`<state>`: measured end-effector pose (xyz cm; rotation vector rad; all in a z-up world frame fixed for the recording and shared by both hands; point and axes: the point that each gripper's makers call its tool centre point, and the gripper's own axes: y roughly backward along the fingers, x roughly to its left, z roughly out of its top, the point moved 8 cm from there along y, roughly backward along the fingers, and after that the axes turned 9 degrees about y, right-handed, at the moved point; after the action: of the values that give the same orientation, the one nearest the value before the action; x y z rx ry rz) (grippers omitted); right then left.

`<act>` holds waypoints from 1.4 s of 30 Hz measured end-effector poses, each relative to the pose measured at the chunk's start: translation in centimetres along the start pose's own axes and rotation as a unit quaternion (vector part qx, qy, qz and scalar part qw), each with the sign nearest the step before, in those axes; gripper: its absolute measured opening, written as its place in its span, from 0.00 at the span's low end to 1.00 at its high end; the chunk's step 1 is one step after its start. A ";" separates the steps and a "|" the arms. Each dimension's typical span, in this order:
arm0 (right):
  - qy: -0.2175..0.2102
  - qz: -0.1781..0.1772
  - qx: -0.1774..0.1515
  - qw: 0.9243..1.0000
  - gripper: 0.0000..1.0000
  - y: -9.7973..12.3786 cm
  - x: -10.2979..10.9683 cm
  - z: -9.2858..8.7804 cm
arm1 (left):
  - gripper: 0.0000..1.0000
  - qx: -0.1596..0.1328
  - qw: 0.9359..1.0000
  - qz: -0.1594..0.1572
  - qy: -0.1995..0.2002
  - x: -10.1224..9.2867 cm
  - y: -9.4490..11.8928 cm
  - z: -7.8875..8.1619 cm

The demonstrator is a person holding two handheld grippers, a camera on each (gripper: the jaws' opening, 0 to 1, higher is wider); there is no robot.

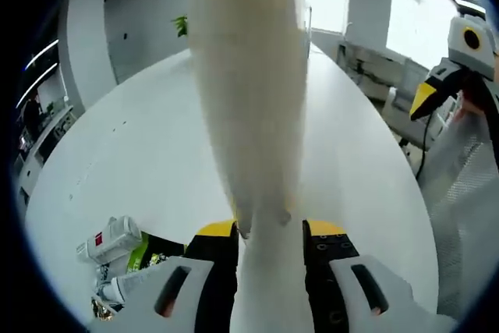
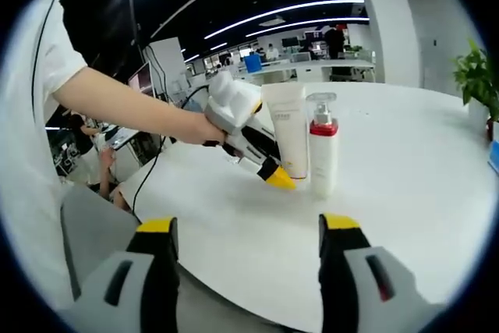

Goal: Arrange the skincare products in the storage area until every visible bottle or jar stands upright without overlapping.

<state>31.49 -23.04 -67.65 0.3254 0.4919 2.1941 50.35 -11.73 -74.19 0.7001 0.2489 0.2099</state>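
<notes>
Between the left jaws: the left gripper (image 1: 269, 251) pinches a tall cream-white plastic tube (image 1: 249, 91) near its lower end, yellow-tipped jaws pressed against both sides; in the right gripper view the same gripper (image 2: 274, 175) holds the tube (image 2: 287, 134) standing on the round white table (image 2: 405, 185).
Why held so: judged, the tube is being set upright and steadied.
Just beside the left jaws: a white pump bottle with a red collar (image 2: 323, 154) stands upright, close against the tube; whether they touch cannot be told.
Right jaws: the right gripper (image 2: 248, 228) is spread wide and holds nothing, well short of the two standing products; it also shows at the edge of the left gripper view (image 1: 437, 87).
Lower left of the left jaws: a lying white bottle with a red label (image 1: 109, 241), something lime green (image 1: 139, 253) and a small white container (image 1: 117, 290) cluster together, likely still to be stood up.
Hard to make out: the tube blocks the middle of the left gripper view; the cluster is partly cut off behind the jaw, its count unclear.
</notes>
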 end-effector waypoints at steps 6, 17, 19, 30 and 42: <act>0.000 0.000 -0.001 1.000 0.74 0.0 0.0 0.0 | 0.39 -0.006 1.000 0.020 0.023 -0.2 1.3 -0.8; 0.008 0.002 0.002 1.000 0.73 -0.1 0.2 0.0 | 0.48 -0.029 0.993 0.050 0.104 -1.7 4.6 -2.9; 0.005 0.001 -0.002 1.000 0.73 0.0 0.1 0.1 | 0.51 -0.028 0.990 0.058 0.122 -2.0 5.1 -3.5; 0.004 0.006 -0.003 1.000 0.73 0.1 0.1 0.0 | 0.58 -0.050 0.974 0.090 0.200 -4.5 8.1 -5.8; 0.018 0.017 0.001 1.000 0.72 0.0 0.3 -0.1 | 0.68 -0.069 0.955 0.111 0.266 -7.9 11.3 -8.4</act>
<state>31.25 -22.84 -67.71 0.2971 0.5110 2.2359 39.16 -0.40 -71.71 0.5195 0.6646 0.6270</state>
